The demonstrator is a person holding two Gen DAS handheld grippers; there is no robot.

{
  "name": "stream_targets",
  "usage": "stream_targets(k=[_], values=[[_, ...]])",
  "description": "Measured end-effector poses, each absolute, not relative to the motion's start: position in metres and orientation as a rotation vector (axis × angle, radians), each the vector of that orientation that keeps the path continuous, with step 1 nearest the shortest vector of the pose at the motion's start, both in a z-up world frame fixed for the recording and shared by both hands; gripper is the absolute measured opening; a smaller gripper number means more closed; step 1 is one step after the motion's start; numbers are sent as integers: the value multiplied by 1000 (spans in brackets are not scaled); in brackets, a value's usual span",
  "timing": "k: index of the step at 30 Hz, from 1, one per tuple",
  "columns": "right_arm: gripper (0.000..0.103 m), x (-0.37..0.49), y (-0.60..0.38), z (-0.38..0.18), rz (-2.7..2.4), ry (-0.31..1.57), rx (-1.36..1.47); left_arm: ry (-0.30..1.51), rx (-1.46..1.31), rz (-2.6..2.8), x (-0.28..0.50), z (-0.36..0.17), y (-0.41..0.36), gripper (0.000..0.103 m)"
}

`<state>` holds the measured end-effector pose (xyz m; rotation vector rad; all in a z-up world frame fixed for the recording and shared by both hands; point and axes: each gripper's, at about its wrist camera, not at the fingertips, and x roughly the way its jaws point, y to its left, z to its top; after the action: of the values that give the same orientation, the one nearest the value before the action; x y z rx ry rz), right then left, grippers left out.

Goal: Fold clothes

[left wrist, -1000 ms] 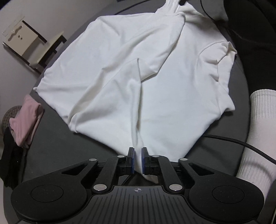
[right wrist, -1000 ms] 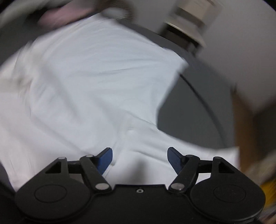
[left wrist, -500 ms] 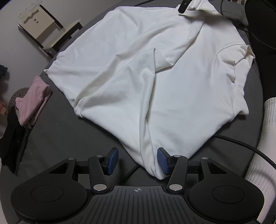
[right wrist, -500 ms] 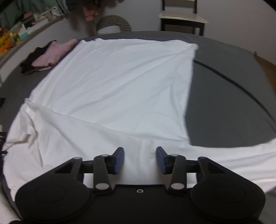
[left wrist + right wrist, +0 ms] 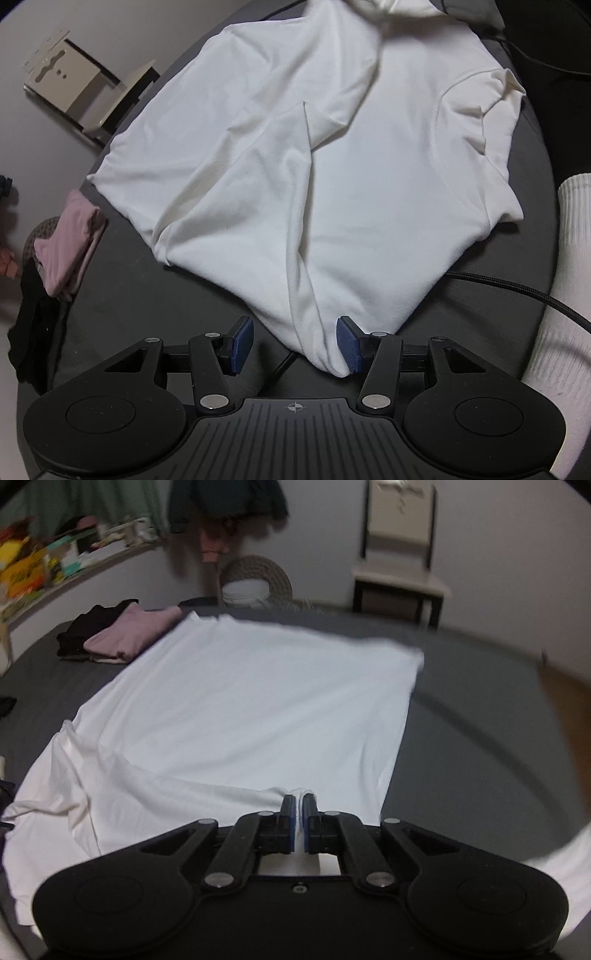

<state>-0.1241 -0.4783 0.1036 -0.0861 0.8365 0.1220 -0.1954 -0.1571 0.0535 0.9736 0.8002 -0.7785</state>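
A white T-shirt [image 5: 314,155] lies spread on a dark grey surface [image 5: 140,295], creased down its middle, one sleeve bunched at the right. My left gripper [image 5: 295,343] is open, and a corner of the shirt rests between its blue pads, touching the right one. In the right wrist view the same white T-shirt [image 5: 251,709] stretches away flat, with folds at the near left. My right gripper [image 5: 300,819] is shut on a pinch of the shirt's near edge, white cloth showing between the pads.
Folded pink clothes [image 5: 70,243] and black clothes [image 5: 33,325] lie at the surface's left edge. A black cable [image 5: 517,291] runs by a white sock [image 5: 557,317]. A chair [image 5: 400,554] and a woven basket [image 5: 258,579] stand beyond the far edge.
My left gripper opened and let go of the shirt corner it held a second ago. My right gripper went from wide open to shut on the shirt's near edge.
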Motion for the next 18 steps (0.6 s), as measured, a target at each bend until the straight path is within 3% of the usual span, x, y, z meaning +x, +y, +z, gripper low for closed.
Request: stream_targets(k=[7, 18], values=[[5, -57, -469, 132, 71, 798, -319, 744, 991, -816, -201, 59, -158, 51], [5, 25, -469, 68, 58, 962, -400, 764, 1020, -887, -209, 54, -163, 51]])
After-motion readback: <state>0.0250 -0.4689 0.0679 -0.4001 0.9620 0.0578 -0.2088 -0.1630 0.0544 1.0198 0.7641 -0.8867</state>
